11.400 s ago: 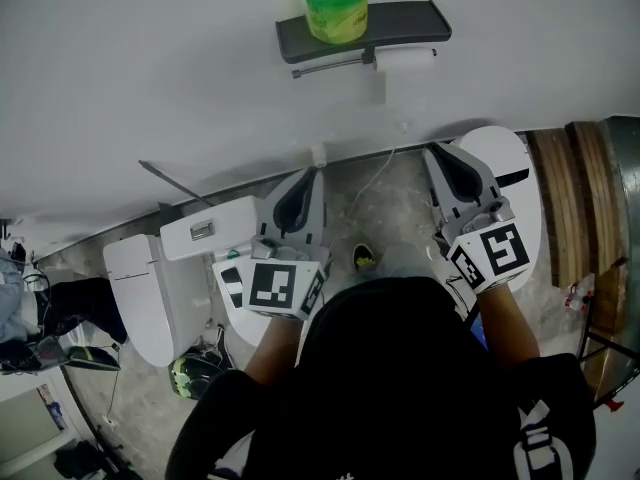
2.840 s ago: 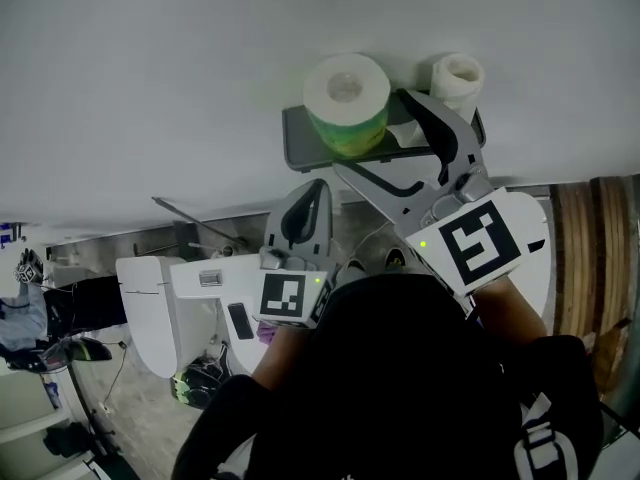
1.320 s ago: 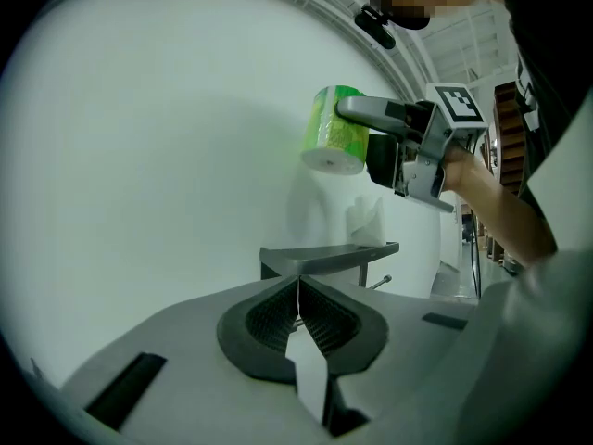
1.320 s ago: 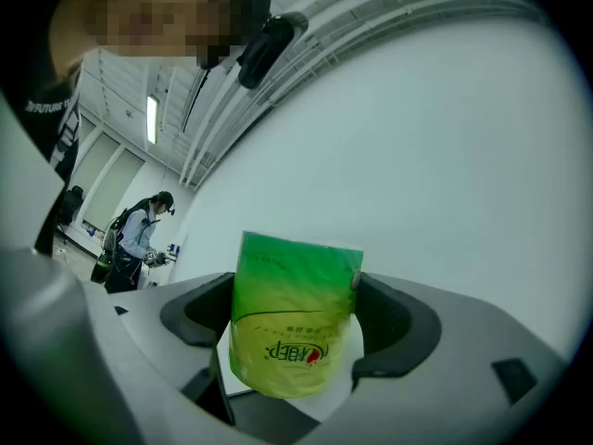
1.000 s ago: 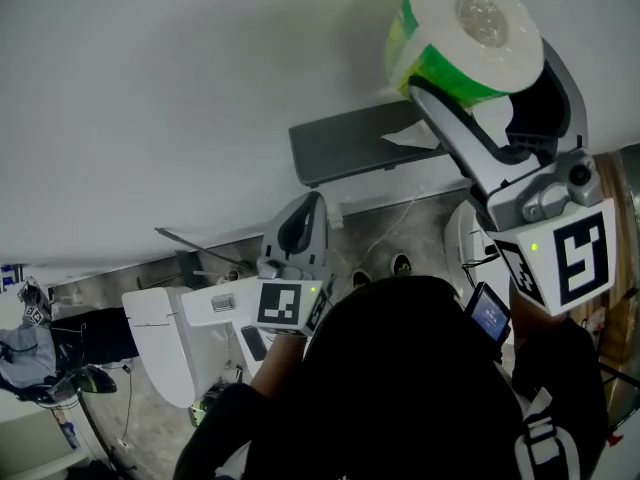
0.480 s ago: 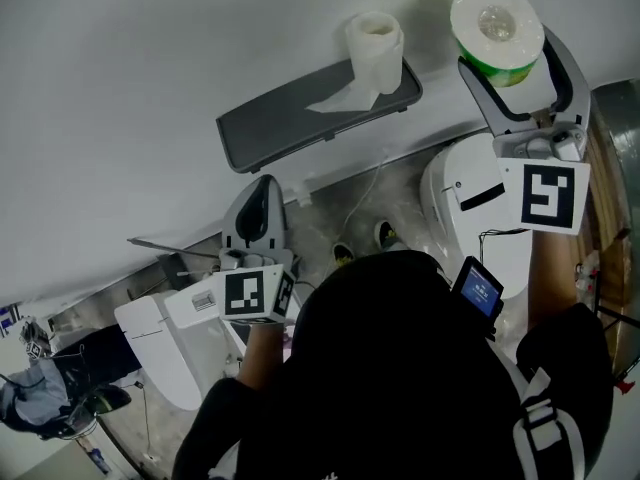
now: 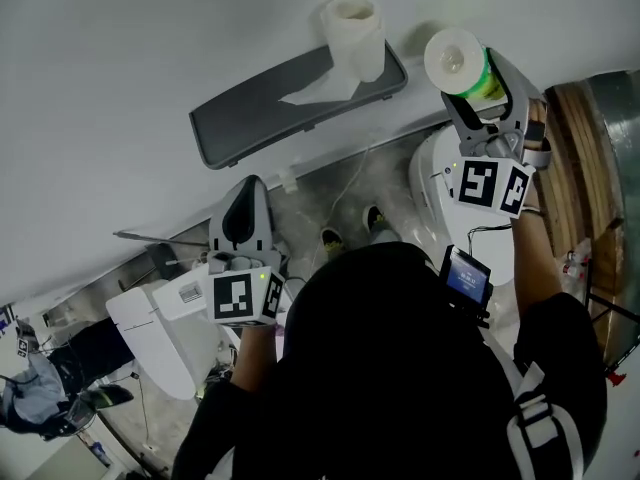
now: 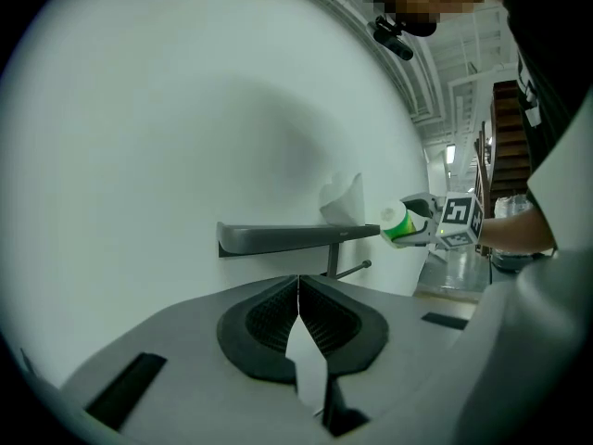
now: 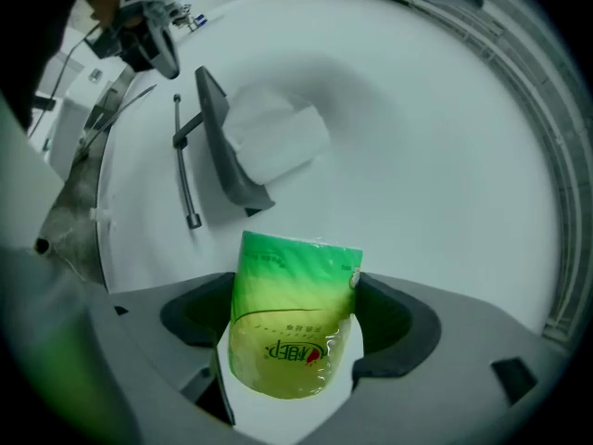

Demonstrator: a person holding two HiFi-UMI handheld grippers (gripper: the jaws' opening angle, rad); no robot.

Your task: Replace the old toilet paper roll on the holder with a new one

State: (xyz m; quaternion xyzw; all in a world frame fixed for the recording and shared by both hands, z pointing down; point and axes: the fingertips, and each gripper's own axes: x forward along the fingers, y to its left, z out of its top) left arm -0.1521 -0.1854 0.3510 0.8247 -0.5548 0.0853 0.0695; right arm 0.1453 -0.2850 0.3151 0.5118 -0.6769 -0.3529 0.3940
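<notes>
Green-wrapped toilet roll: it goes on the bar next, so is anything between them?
Nothing visible. The thin metal bar under the dark grey shelf is bare; the old white paper roll sits on that shelf.

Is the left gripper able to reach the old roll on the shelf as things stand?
Probably yes: nothing stands between the left gripper and the old roll on the shelf, though its shut jaws must open first.
</notes>
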